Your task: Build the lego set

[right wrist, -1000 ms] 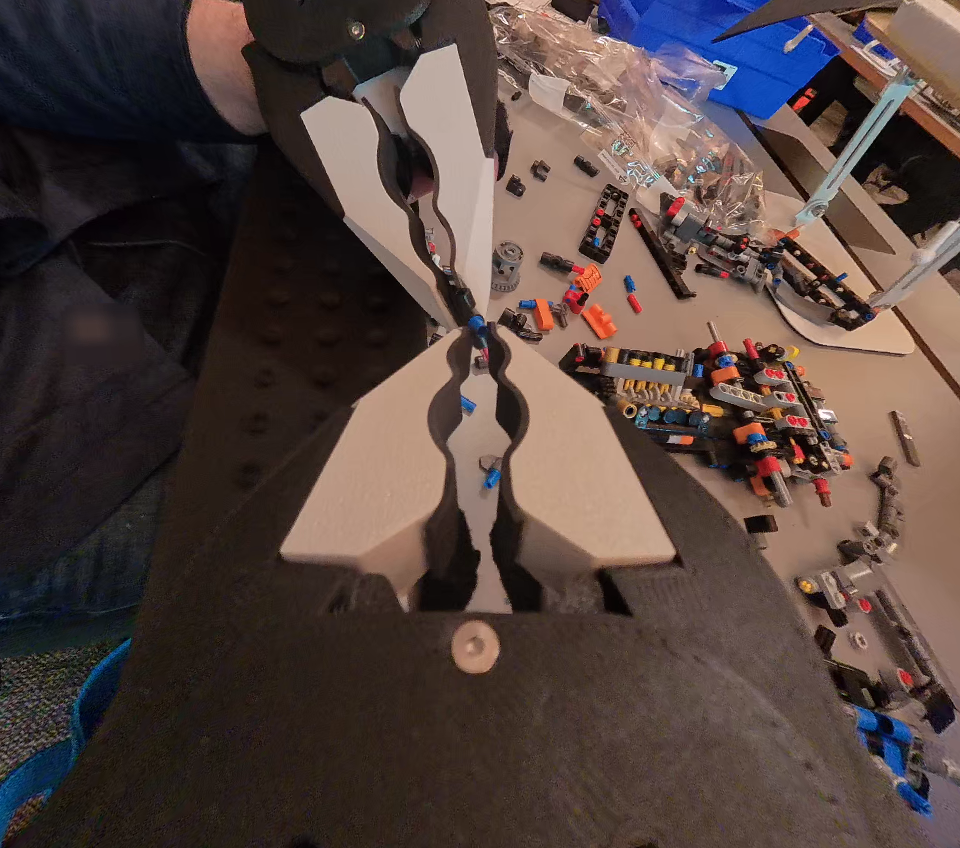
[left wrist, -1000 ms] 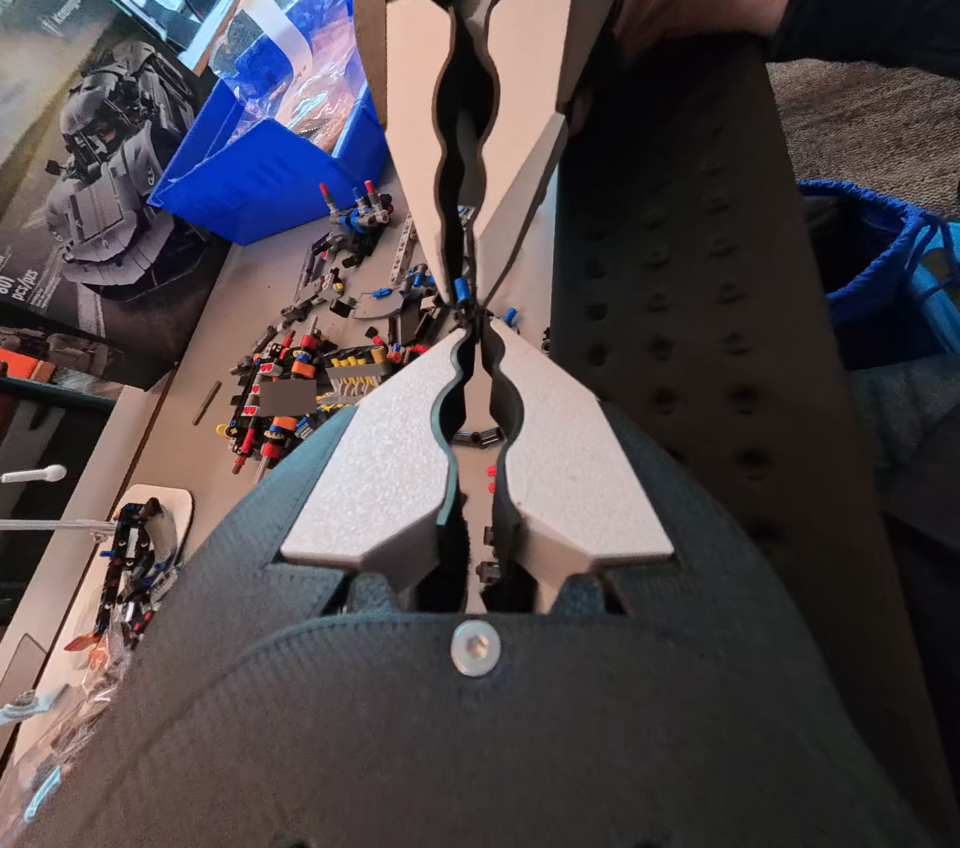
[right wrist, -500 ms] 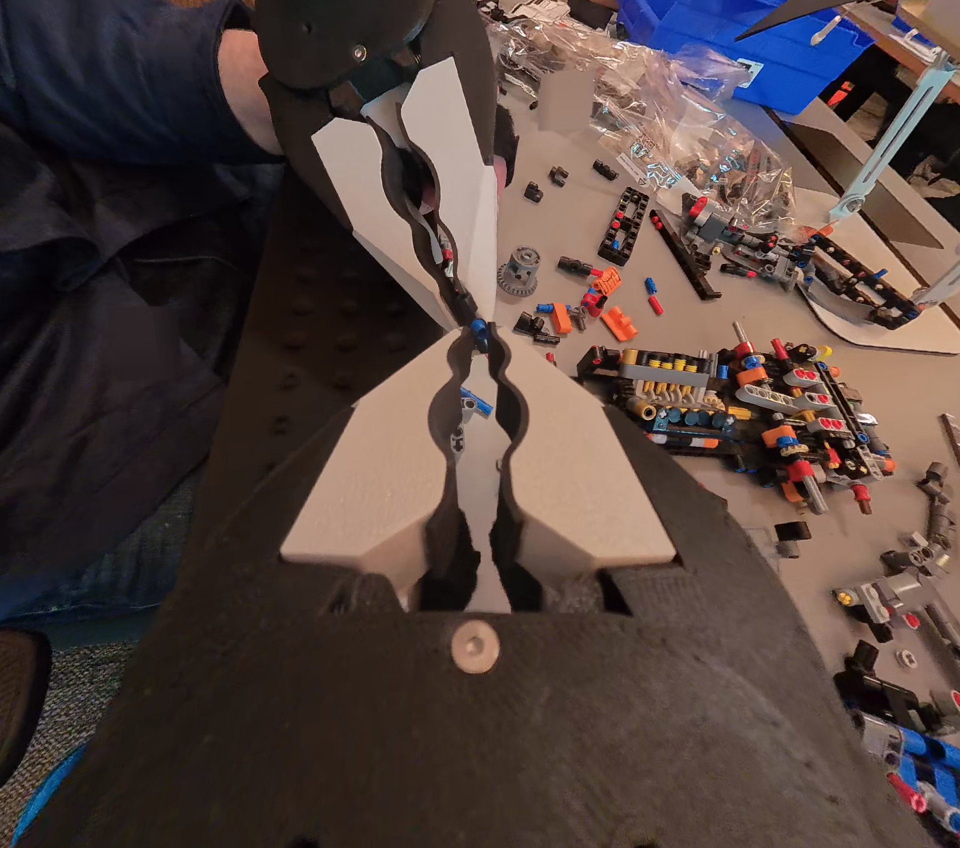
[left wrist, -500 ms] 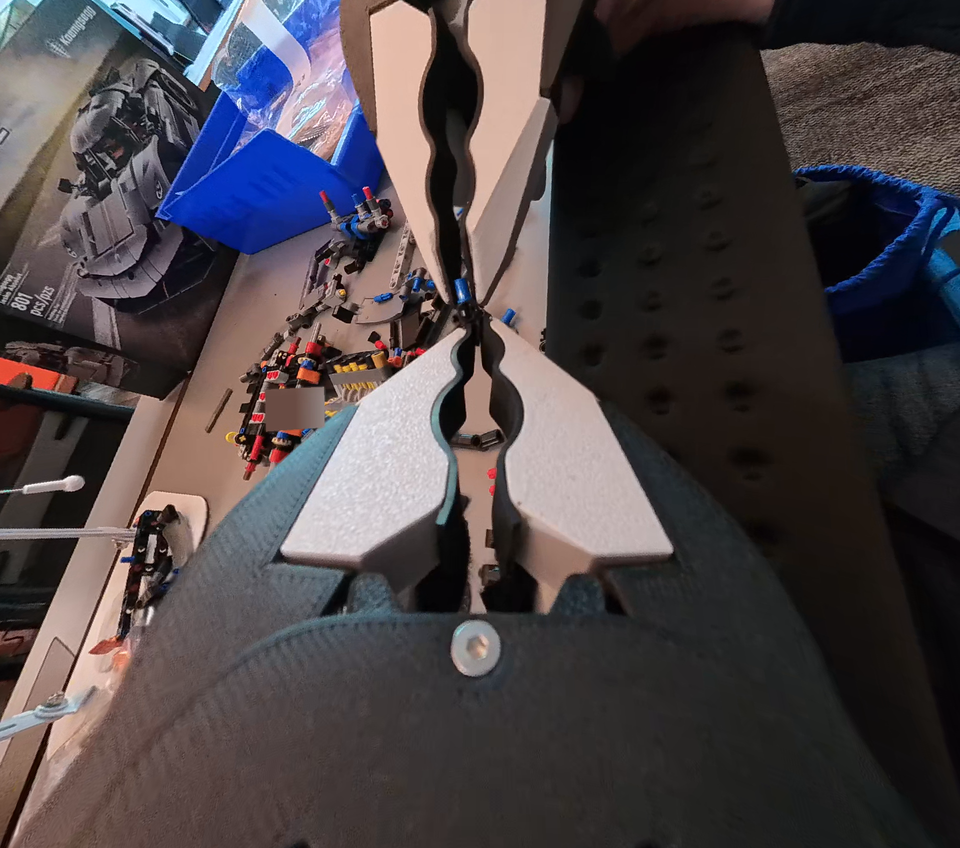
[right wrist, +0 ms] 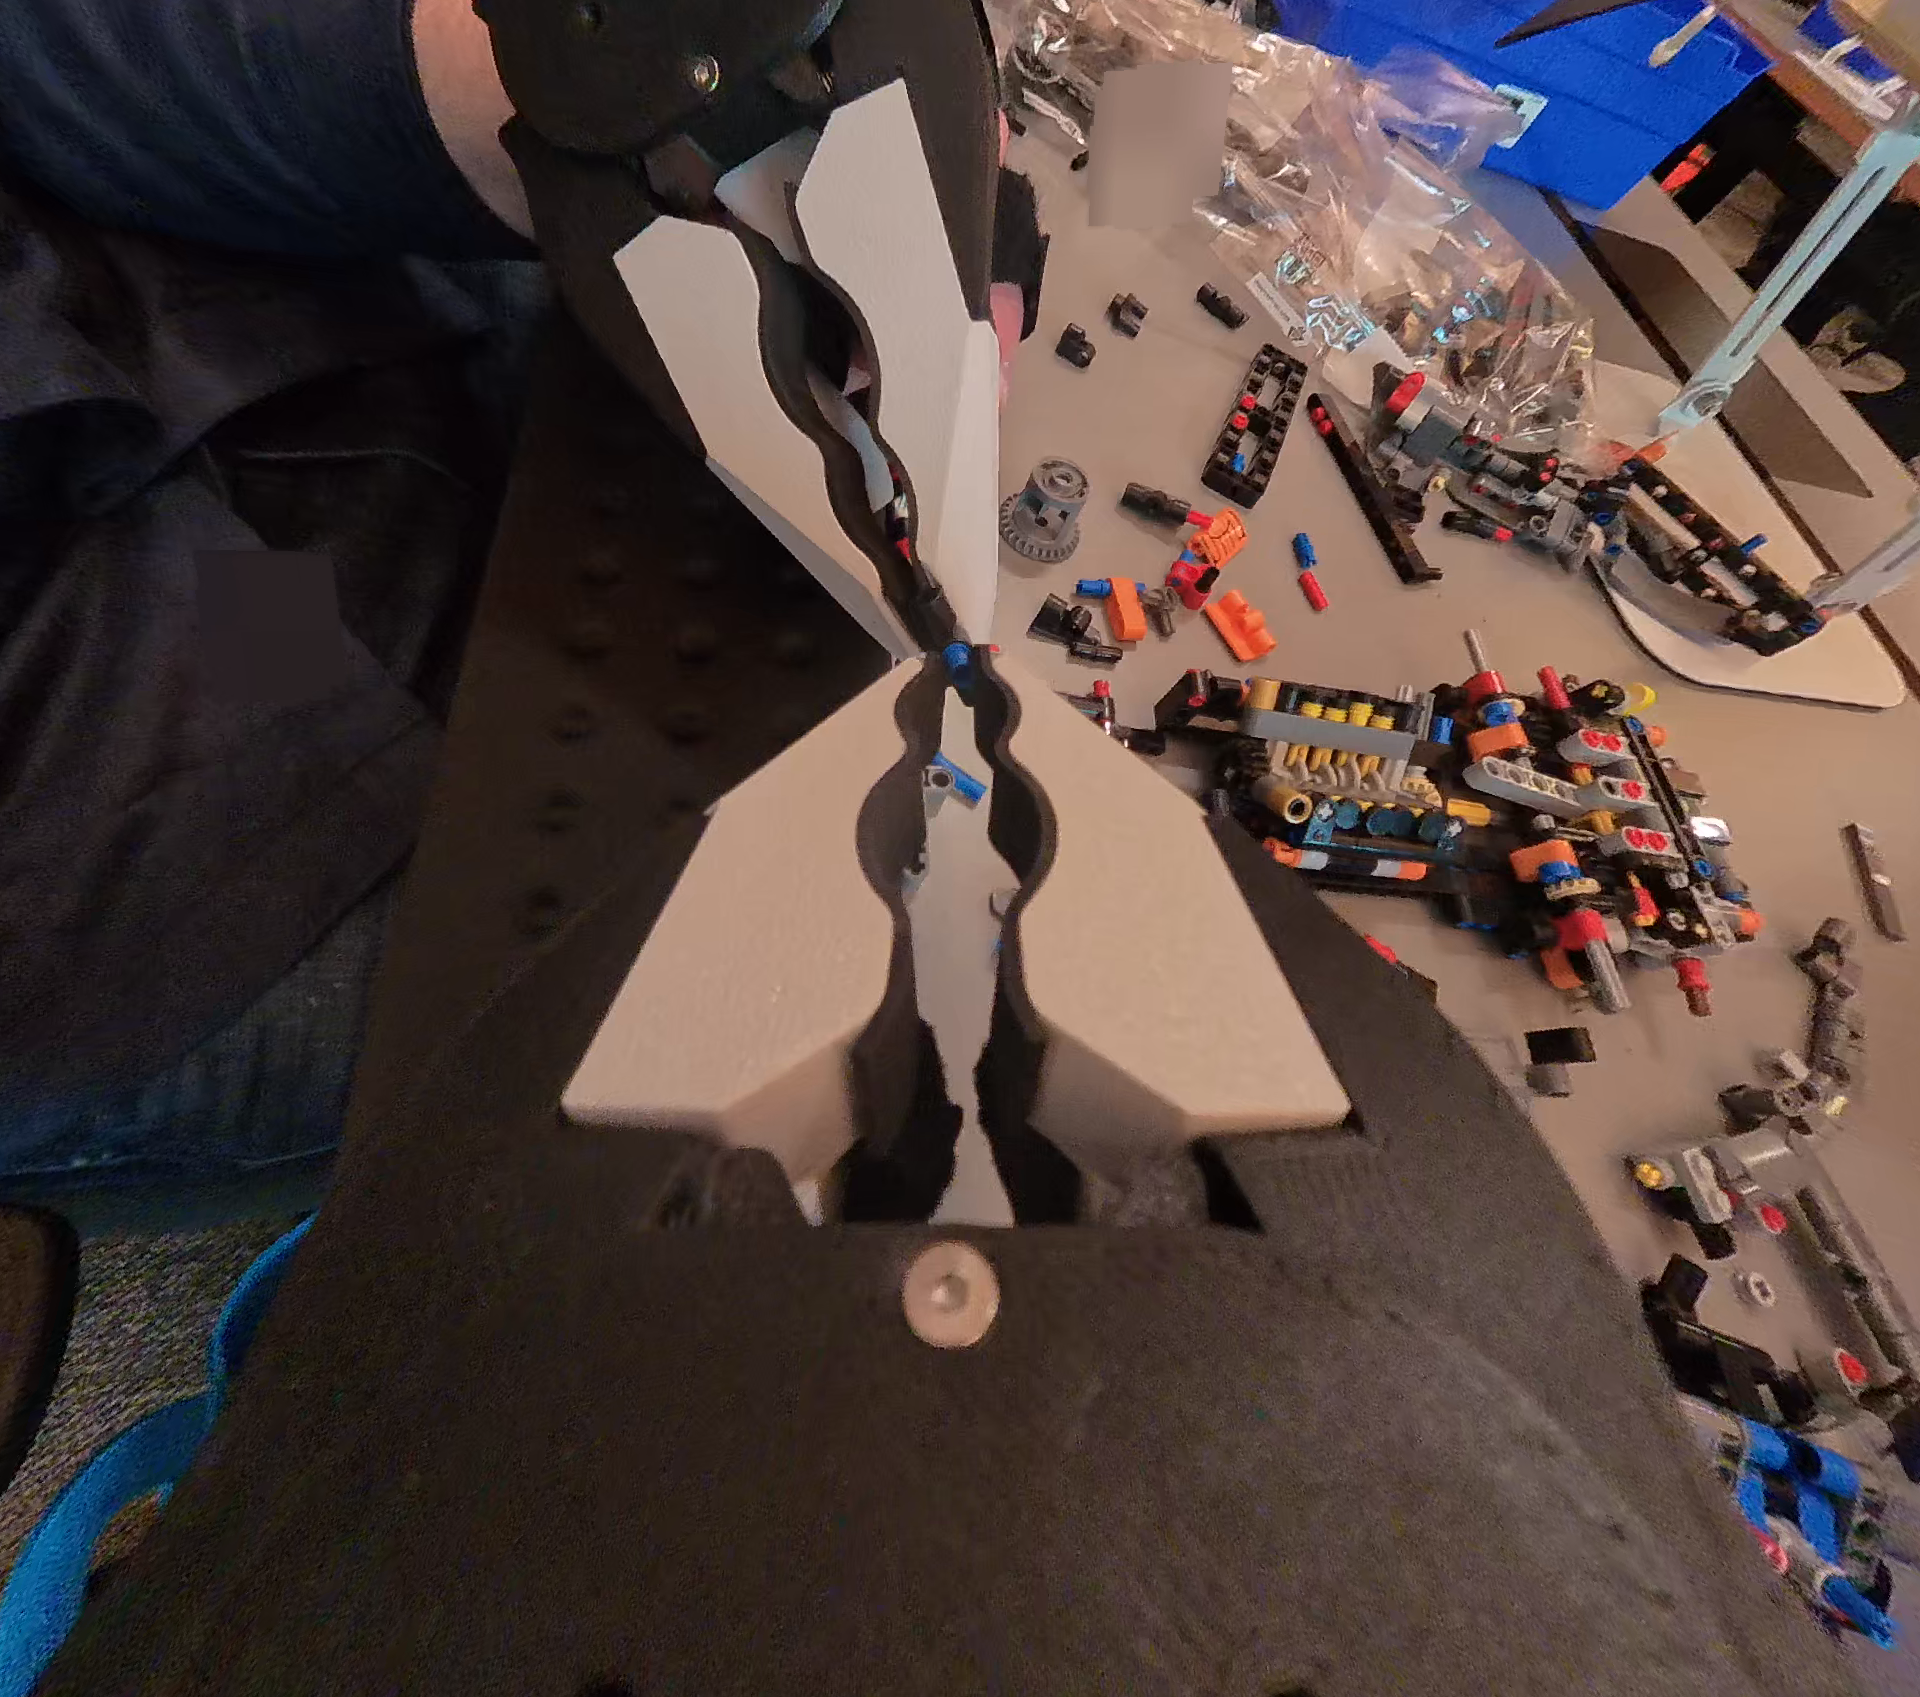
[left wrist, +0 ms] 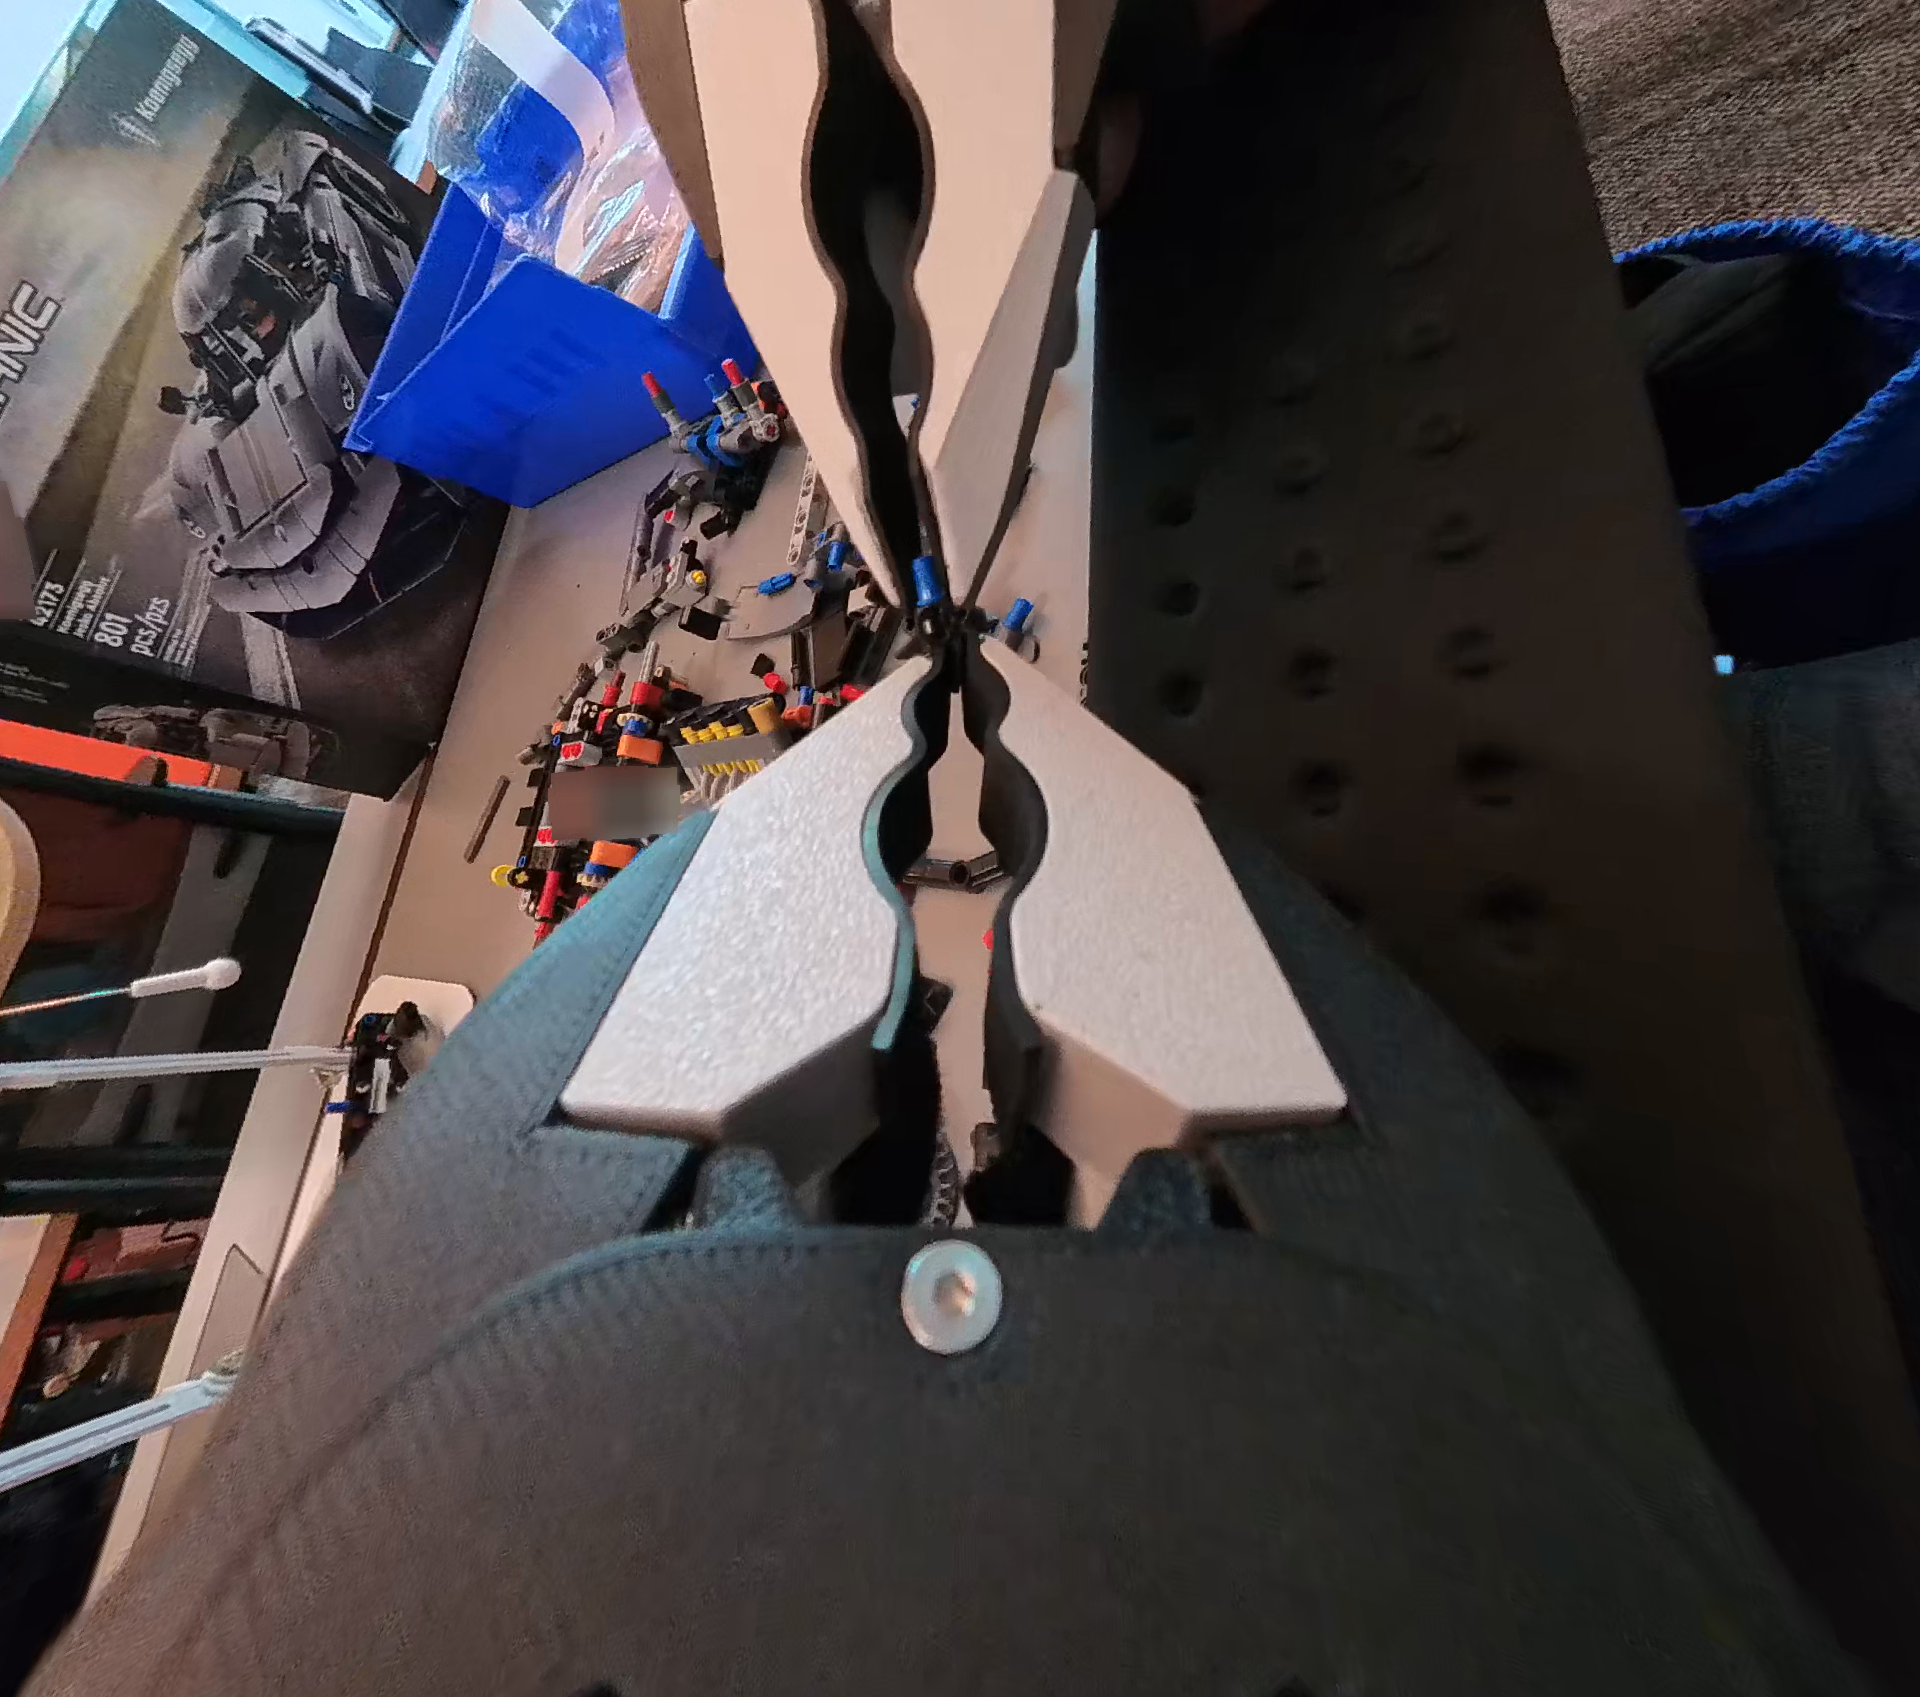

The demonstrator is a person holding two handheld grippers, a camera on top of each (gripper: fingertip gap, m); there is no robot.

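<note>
Both grippers are staying tip to tip above the table (right wrist: pixel 1434 650) as the views drift slightly, so the join is probably still unfinished. The left gripper (left wrist: pixel 954 668) is clamping a black piece (left wrist: pixel 948 621), the right gripper (right wrist: pixel 961 683) a blue pin (right wrist: pixel 956 658). Counting: two grippers, one pin, one black piece, one half-built chassis (right wrist: pixel 1475 816), one blue bin (left wrist: pixel 551 380)

Both grippers: grey fingers (left wrist: pixel 748 920) in black bodies. Pin (left wrist: pixel 921 579) at the fingertips: blue. Storage bin (left wrist: pixel 540 390): solid blue. Set box (left wrist: pixel 208 359): dark, printed with a grey car. Partly built assembly (right wrist: pixel 1507 826): black with yellow, orange, red and blue parts. Table (right wrist: pixel 1766 764): plain light grey.
</note>
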